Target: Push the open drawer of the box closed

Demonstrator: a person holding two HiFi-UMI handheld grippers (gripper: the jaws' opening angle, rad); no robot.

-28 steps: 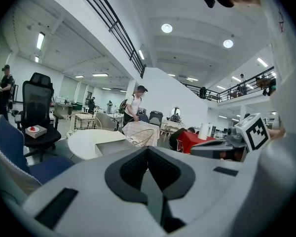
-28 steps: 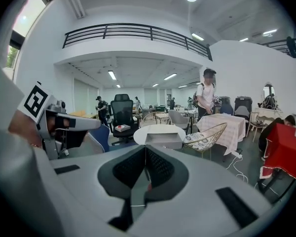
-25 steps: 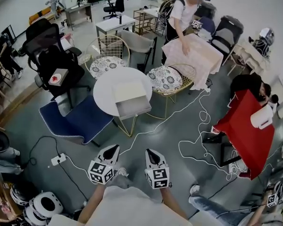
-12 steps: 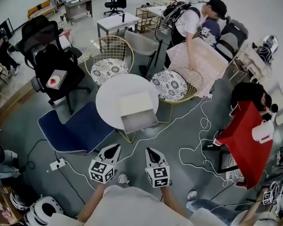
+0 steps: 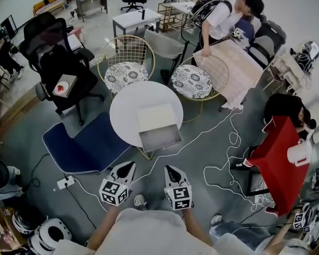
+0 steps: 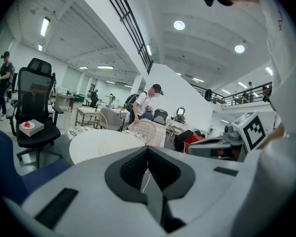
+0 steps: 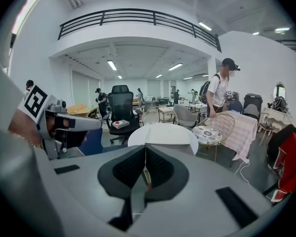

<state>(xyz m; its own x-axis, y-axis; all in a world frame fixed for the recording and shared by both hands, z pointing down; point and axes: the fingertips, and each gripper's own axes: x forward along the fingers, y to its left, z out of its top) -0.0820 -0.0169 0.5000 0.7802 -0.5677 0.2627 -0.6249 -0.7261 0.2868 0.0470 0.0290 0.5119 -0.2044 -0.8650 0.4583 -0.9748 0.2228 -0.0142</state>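
Left gripper (image 5: 127,166), right gripper (image 5: 169,170) held shut, empty, side by side; closed tips judged suited to pushing. Open drawer (image 5: 160,137) of box (image 5: 155,116) seen ahead on round table (image 5: 122,102), well apart, not yet reached.

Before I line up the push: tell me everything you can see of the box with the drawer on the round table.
The flat, cream rectangular box lies on the near side of the round white table. Its grey drawer is pulled out toward the person, reaches about to the table's rim and looks empty. The surface looks matte; the material is unclear. Nothing rests on the box or touches it.
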